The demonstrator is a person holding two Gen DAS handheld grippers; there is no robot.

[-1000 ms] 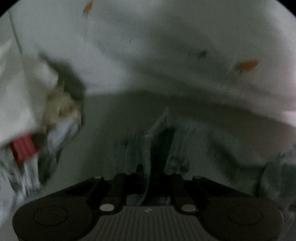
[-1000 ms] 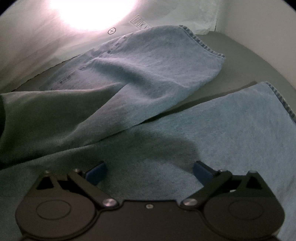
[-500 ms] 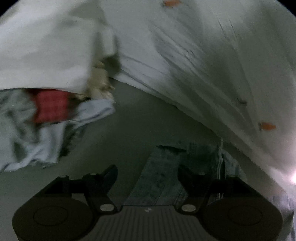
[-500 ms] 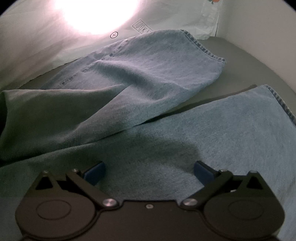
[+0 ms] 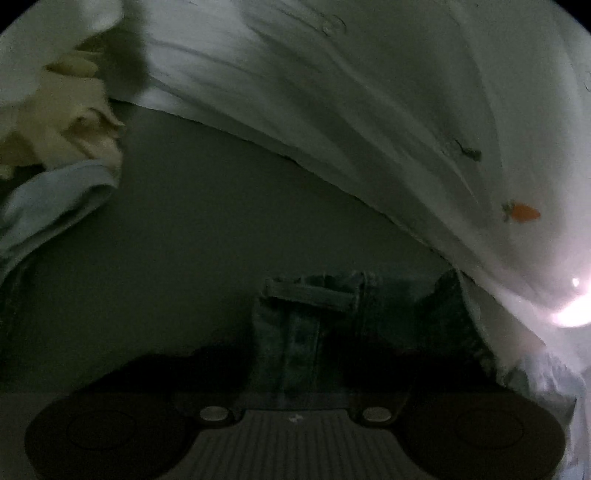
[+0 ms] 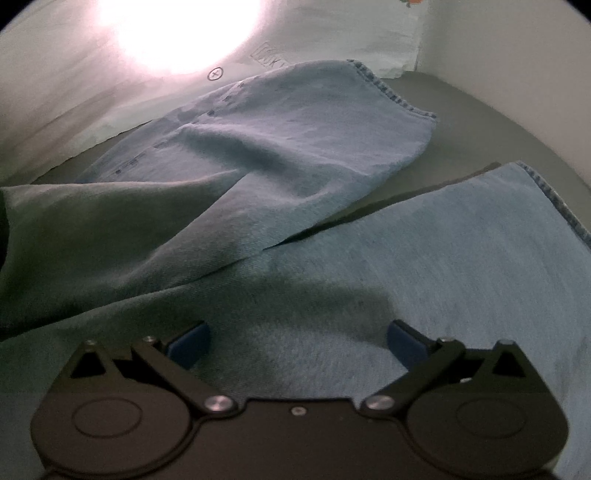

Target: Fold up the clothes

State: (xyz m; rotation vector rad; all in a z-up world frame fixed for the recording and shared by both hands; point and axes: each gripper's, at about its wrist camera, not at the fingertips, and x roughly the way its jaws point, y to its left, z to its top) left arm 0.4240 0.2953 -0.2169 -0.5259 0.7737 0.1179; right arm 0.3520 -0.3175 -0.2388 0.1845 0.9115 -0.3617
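Light blue jeans [image 6: 303,155] lie spread on a grey surface [image 6: 461,122], both legs reaching away with hems at the far right. My right gripper [image 6: 297,343] is open, its blue-padded fingers [image 6: 188,345] low over the near leg, holding nothing. In the dim left wrist view the jeans' waistband end [image 5: 310,314] lies between the fingers of my left gripper [image 5: 295,373], which stands open; its fingers are lost in shadow.
A white cloth with small orange carrot prints [image 5: 369,110] hangs over the far side. A heap of other clothes, cream [image 5: 66,118] and pale blue [image 5: 55,199], lies at the left. A bright glare [image 6: 177,26] shines through the cloth. A white wall [image 6: 517,55] stands at right.
My left gripper went from shut on the denim to open, and its view swung across the clothes heap. The right gripper stayed open and edged slightly forward over the jeans.
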